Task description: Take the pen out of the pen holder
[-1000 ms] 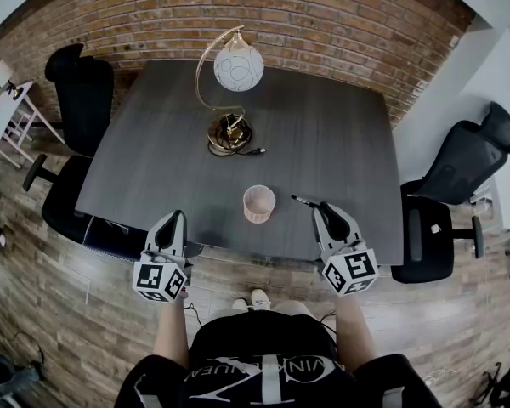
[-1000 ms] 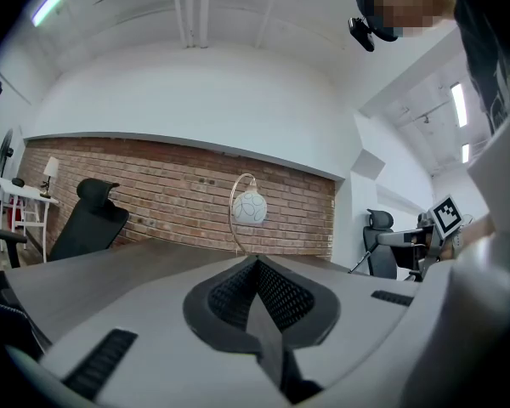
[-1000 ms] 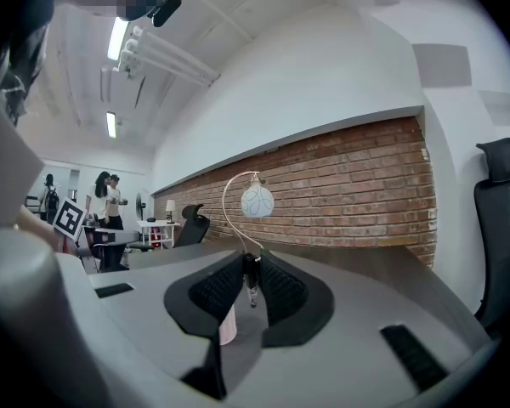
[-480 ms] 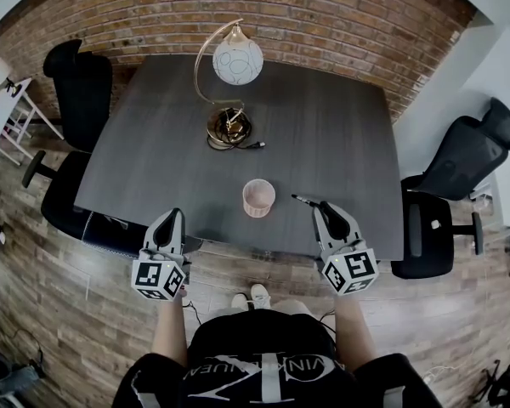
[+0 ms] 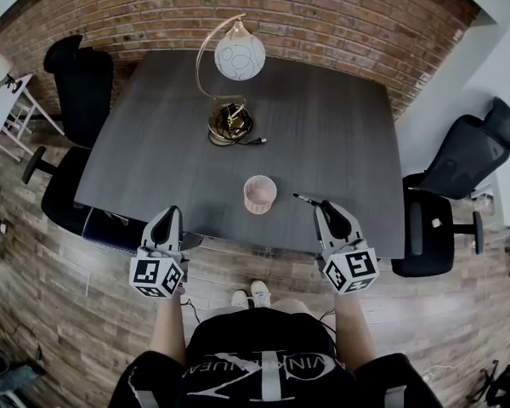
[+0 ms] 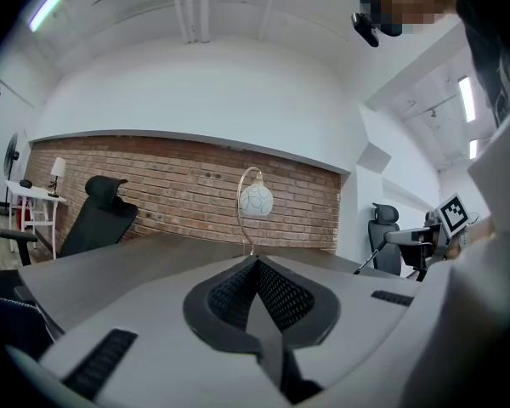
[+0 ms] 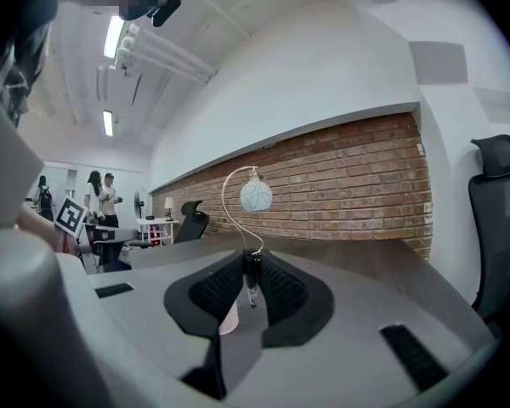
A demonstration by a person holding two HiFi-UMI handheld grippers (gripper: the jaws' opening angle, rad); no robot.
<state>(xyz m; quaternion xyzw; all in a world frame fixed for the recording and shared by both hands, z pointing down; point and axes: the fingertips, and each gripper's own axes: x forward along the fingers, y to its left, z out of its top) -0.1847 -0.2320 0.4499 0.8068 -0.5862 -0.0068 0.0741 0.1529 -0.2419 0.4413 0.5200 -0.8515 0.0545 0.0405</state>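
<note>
Your right tongs [image 5: 326, 208] are clamped on the pen [image 5: 303, 199], so it's out of the pen holder [image 5: 260, 194]. The pen pokes out past the jaw tips toward the holder without touching it, over the near edge of the worktop [image 5: 323, 134]. In the right gripper view it sits pinched between the 2 ribbed pads, with the pink holder showing low beside the left jaw.

Your left tongs [image 5: 167, 219] are pressed together with nothing between them, at the worktop's near-left edge and well apart from the holder. The holder stands upright near the front middle. Toward the far end there's the globe lamp [image 5: 240, 56], with a coil of cable [image 5: 230, 130] round its base. A black office chair [image 5: 81, 83] stands at the worktop's left side.
</note>
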